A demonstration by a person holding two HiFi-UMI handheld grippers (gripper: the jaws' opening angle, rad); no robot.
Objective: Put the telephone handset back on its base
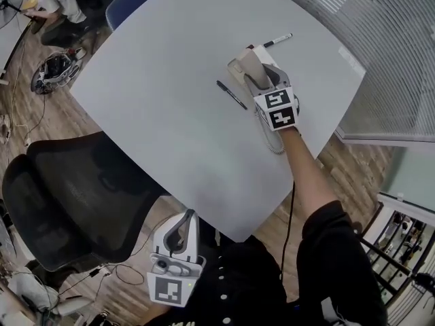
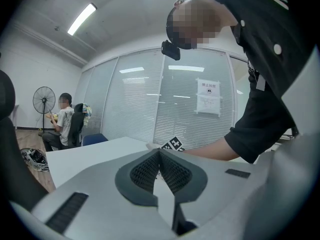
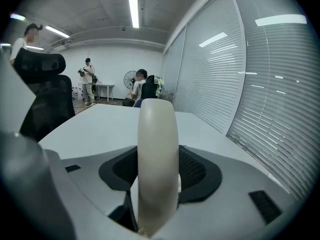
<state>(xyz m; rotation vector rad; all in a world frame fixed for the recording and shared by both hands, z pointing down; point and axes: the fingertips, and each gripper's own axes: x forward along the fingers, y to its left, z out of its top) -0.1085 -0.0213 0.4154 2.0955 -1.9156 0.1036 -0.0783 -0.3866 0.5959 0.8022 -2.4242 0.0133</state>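
A cream telephone handset [image 1: 250,65] lies lengthwise over the pale telephone base [image 1: 235,71] near the table's far right side. My right gripper [image 1: 262,81] is shut on it. In the right gripper view the handset [image 3: 158,149] stands upright between the dark pads and fills the gap. A coiled cord [image 1: 272,138] runs from the phone toward the table edge, under the forearm. My left gripper [image 1: 184,217] hangs below the near table edge, close to the person's body. It is shut with nothing in it, and its pads [image 2: 148,170] meet.
A black pen [image 1: 231,94] lies on the white table [image 1: 170,80] just left of the phone, and a marker [image 1: 277,40] lies beyond it. A black mesh office chair [image 1: 75,195] stands at the near left. Glass walls with blinds [image 1: 380,39] run along the right.
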